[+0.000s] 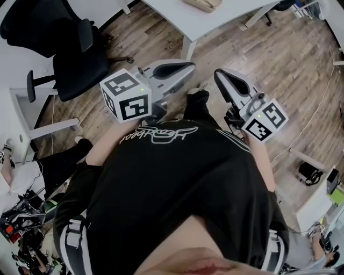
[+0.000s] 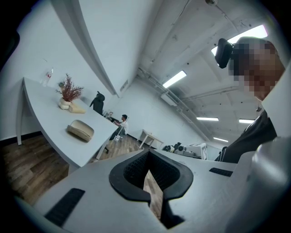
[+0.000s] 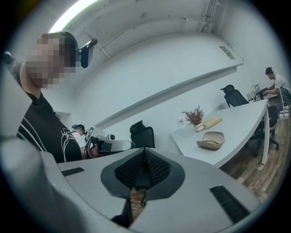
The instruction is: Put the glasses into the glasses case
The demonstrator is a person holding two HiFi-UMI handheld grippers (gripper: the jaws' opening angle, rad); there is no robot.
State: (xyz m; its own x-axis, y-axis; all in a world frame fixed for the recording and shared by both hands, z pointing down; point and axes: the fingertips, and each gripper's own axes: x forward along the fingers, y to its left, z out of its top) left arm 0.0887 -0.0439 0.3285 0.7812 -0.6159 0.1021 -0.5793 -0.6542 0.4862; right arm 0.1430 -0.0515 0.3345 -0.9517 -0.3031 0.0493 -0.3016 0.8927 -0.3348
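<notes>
**Head view.** Left claw and right claw are held side by side in front of the chest, above a black shirt. Both are over the wood floor and point toward the white counter at the top edge. The case lies on that counter, well apart from both claws. A black chair stands at upper left.

**Left gripper view.** The left claw is pressed together at the tips with nothing pinched; only a sliver of floor shows behind the pads. The beige case sits on the counter at left, near its edge. A plant stands farther along the counter.

**Right gripper view.** The right claw is pressed together and empty. The case is on the counter at right, in front of the plant, and appears partly open. The glasses are too small to make out.
</notes>
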